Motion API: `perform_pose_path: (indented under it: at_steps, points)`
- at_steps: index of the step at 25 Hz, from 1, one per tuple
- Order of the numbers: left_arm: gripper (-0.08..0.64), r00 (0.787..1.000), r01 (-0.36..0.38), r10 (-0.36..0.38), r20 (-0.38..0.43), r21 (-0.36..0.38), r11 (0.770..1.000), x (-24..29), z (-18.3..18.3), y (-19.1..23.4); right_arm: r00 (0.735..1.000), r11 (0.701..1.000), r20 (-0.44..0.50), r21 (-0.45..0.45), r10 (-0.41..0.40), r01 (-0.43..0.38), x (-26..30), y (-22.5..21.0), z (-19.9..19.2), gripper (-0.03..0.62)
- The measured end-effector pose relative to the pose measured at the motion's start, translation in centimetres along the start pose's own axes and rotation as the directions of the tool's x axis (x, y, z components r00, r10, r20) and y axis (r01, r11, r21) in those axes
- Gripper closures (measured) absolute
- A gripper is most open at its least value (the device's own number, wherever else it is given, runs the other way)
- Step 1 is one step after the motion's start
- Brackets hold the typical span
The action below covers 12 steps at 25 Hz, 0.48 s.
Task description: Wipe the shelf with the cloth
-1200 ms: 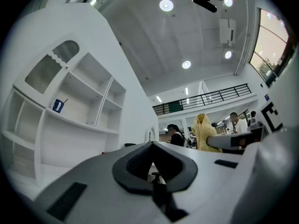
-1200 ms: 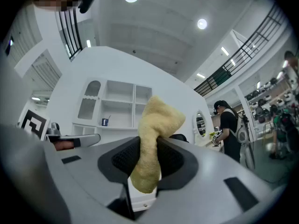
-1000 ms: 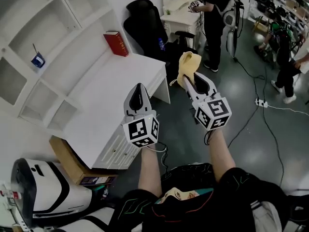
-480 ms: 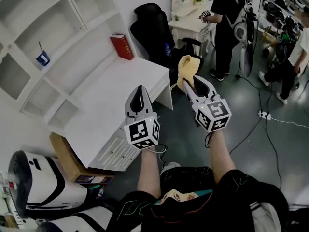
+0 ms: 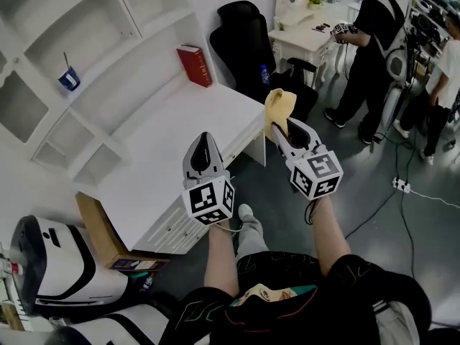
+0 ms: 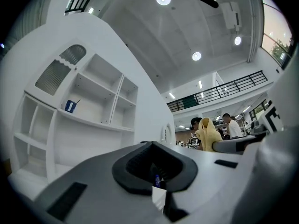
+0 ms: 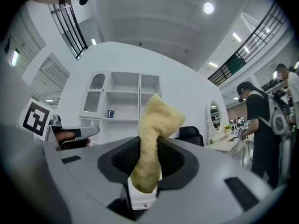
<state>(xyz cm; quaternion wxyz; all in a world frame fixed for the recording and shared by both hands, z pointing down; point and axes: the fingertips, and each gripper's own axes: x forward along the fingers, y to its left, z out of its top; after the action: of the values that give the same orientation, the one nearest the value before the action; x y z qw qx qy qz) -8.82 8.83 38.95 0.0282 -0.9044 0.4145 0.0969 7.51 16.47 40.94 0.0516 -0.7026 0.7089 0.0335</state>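
White shelf [image 5: 86, 27] ahead: right gripper [image 5: 281, 123] jaws pinch fuzzy cloth [image 5: 277, 103], left gripper [image 5: 204, 142] seemingly closed.

Red book [image 5: 195, 65] stands at white desk's [image 5: 172, 157] far end, black chair [image 5: 246, 43] beyond; left, blue cup [image 5: 69, 78], perhaps holding a pen.

White desk [image 5: 172, 149], red book [image 5: 195, 65] on it, blue cup [image 5: 69, 79] on shelf [image 5: 108, 27]

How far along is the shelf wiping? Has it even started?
Done: the right gripper is shut on the yellow cloth. In hand: both grippers are in the air near the desk, the left gripper shut and empty. Left: the shelf is untouched, so all wiping remains.
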Motion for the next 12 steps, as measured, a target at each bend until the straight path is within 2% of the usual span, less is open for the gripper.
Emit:
perform_pose_path:
  at_steps: [3, 7, 12]
  points:
    - [0.56, 1.0, -0.01, 0.009, -0.009, -0.012, 1.0, 3.7, -1.4, 1.8, 1.0, 1.0, -0.024, -0.005, -0.009, 0.009, 2.9, -1.4, -1.1, 0.485]
    - [0.56, 1.0, 0.007, -0.006, -0.015, 0.024, 1.0, 9.3, -3.7, 2.9, 0.996, 0.997, -0.048, -0.04, -0.069, 0.067, 7.5, -4.9, -1.6, 0.485]
    - [0.56, 0.998, -0.001, -0.001, -0.065, -0.044, 0.999, 16.9, -6.9, 6.8, 0.994, 0.998, -0.091, -0.038, -0.061, 0.058, 16.1, -6.9, -3.7, 0.485]
